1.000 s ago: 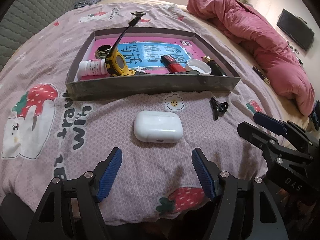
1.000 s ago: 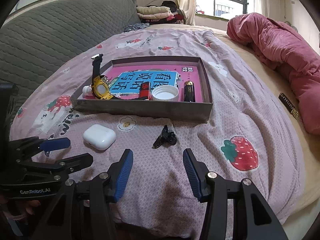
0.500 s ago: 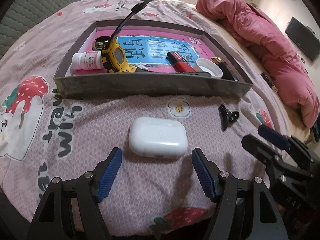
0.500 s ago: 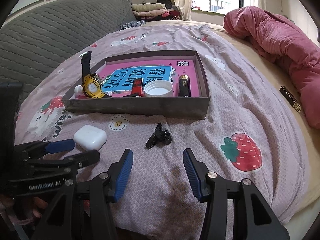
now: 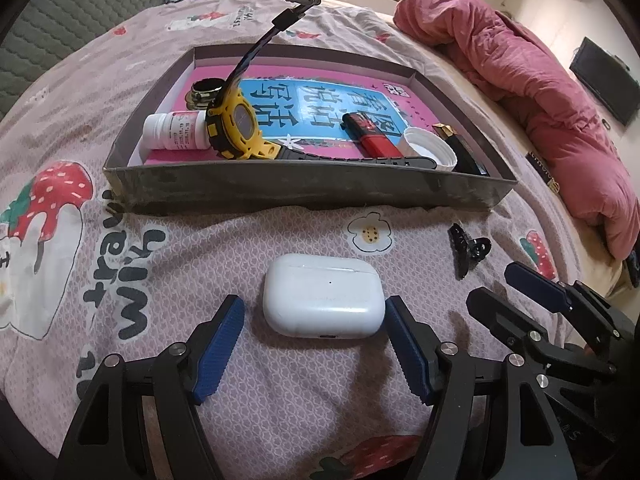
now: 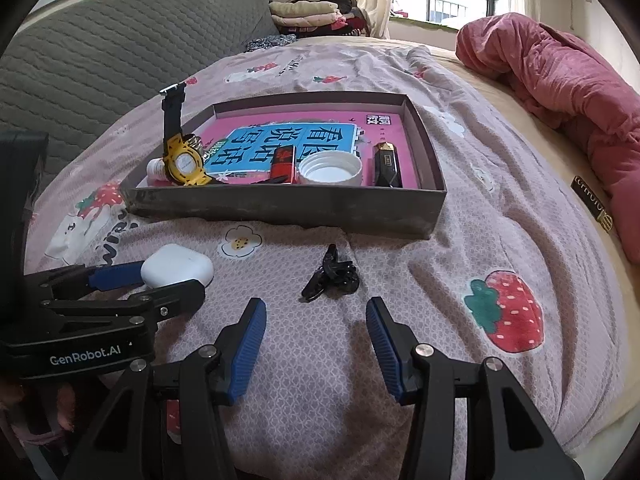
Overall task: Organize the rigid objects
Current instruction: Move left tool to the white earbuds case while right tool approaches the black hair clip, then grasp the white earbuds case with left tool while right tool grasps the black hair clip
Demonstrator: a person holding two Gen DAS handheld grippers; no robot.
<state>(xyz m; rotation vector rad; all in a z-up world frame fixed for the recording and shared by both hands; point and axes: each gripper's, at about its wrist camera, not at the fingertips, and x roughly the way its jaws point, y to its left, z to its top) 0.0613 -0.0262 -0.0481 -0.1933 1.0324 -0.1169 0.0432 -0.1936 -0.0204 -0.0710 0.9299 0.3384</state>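
On our left, the left gripper [image 5: 314, 322] has its jaws apart on either side of the white earbud case [image 5: 323, 295], the blue pads not touching it as it lies on the bedspread [image 5: 200, 248] in front of the grey box [image 5: 280, 190]. Further right we see the black hair clip [image 6: 330, 274] on the bedspread, and our right gripper [image 6: 316, 320] hovers just short of it, jaws apart and empty.

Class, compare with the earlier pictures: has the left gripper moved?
Yes. The left gripper has closed in on the white earbud case, which lies where it did beside the flower print.
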